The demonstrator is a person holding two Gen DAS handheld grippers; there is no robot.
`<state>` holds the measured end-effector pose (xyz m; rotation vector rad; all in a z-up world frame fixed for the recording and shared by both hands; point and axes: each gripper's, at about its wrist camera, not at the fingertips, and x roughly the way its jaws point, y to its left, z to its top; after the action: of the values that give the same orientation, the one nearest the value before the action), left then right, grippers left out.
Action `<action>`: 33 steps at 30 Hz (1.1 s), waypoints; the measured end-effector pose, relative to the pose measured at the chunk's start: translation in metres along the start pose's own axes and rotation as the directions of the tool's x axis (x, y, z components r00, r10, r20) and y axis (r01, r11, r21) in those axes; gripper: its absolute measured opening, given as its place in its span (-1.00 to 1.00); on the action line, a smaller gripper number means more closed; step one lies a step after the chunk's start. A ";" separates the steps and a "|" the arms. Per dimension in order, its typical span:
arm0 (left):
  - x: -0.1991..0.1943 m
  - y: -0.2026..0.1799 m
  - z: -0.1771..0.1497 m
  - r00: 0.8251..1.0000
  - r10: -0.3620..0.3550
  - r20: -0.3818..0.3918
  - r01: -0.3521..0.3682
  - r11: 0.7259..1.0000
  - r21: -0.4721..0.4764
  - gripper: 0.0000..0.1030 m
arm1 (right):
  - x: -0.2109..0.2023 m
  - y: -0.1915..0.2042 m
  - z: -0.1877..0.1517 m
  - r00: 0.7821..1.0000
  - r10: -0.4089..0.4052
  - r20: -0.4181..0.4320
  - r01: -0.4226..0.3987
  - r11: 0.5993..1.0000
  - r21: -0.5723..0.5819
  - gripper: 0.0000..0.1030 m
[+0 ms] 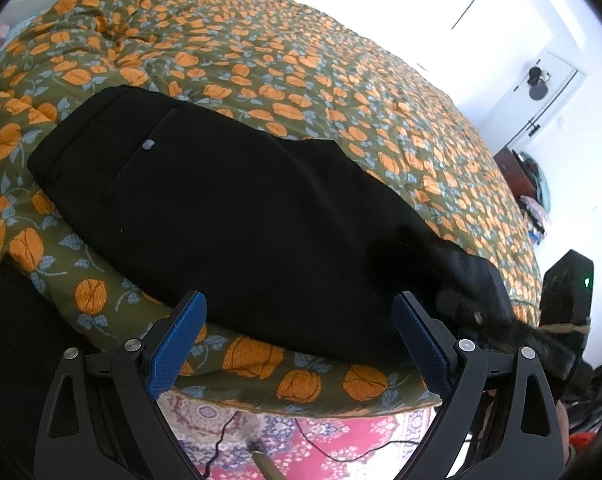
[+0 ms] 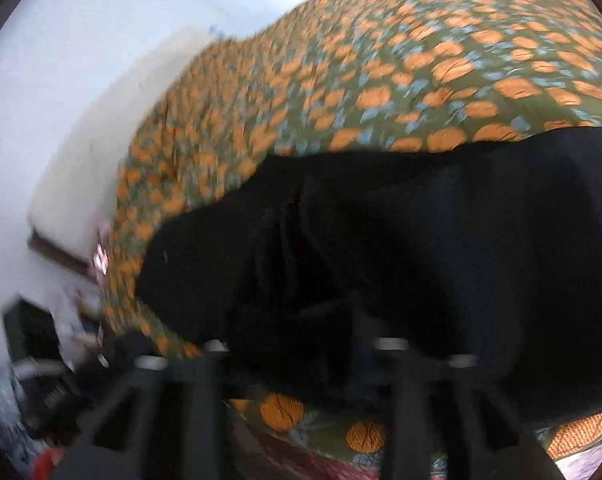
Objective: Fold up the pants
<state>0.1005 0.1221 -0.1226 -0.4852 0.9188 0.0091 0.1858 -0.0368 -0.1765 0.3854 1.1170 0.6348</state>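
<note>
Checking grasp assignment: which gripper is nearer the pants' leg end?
Right. The right gripper is at the bunched leg end of the pants; the left gripper hangs open beside their near edge, mid-length.

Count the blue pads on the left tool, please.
2: one blue pad on the near-left finger, one blue pad on the near-right, both facing the black pants.

Black pants (image 1: pixel 237 216) on floral bedspread (image 1: pixel 285 64), tool (image 1: pixel 299 332) agape.
</note>
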 end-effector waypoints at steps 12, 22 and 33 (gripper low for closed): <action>0.005 -0.028 0.024 0.935 -0.343 -0.087 0.343 0.939 -0.012 0.40 | -0.117 -0.025 -0.004 0.987 -0.041 0.153 0.059 0.991 -0.116 0.80; 0.073 -0.116 -0.011 0.939 -0.148 -0.311 0.259 0.899 0.352 -0.16 | -0.176 -0.065 -0.010 0.954 -0.071 0.292 0.072 0.997 0.008 0.81; 0.089 -0.110 -0.013 0.938 -0.120 -0.327 0.224 0.927 0.301 -0.96 | -0.162 -0.050 -0.011 0.960 -0.039 0.278 0.060 0.996 -0.068 0.81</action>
<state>0.1689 0.0009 -0.1535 -0.2507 1.1494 -0.3892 0.1422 -0.1804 -0.0958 0.3675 0.8306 0.5581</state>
